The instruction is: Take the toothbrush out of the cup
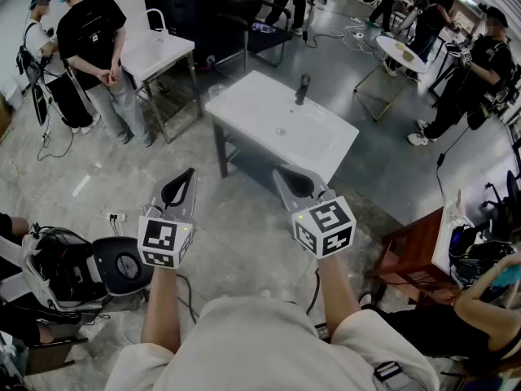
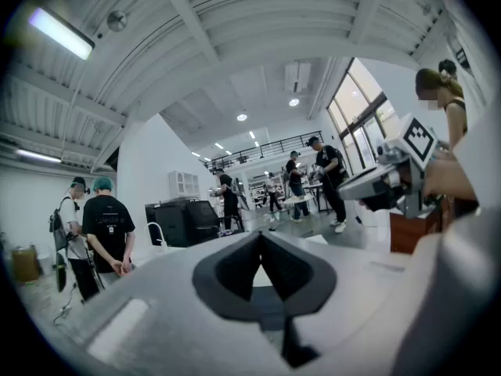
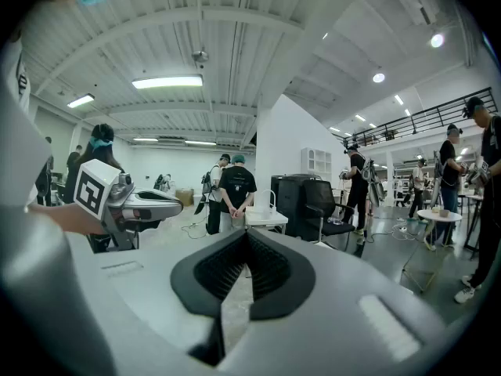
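A white basin table [image 1: 269, 133] stands on the floor ahead of me in the head view. A small dark upright object [image 1: 303, 89] rises near its far edge; it is too small to tell whether it is the cup, and no toothbrush can be made out. My left gripper [image 1: 190, 173] and right gripper [image 1: 282, 172] are held side by side in the air, short of the table's near edge. Both are shut and hold nothing. In the left gripper view the jaws [image 2: 261, 234] meet at their tips, as they do in the right gripper view [image 3: 246, 233].
A second white basin stand [image 1: 159, 51] is at the back left, with two people [image 1: 94, 43] beside it. A round table [image 1: 401, 52] and more people are at the back right. A wooden stand [image 1: 411, 259] is at my right, and a black seat with gear [image 1: 122, 265] at my left.
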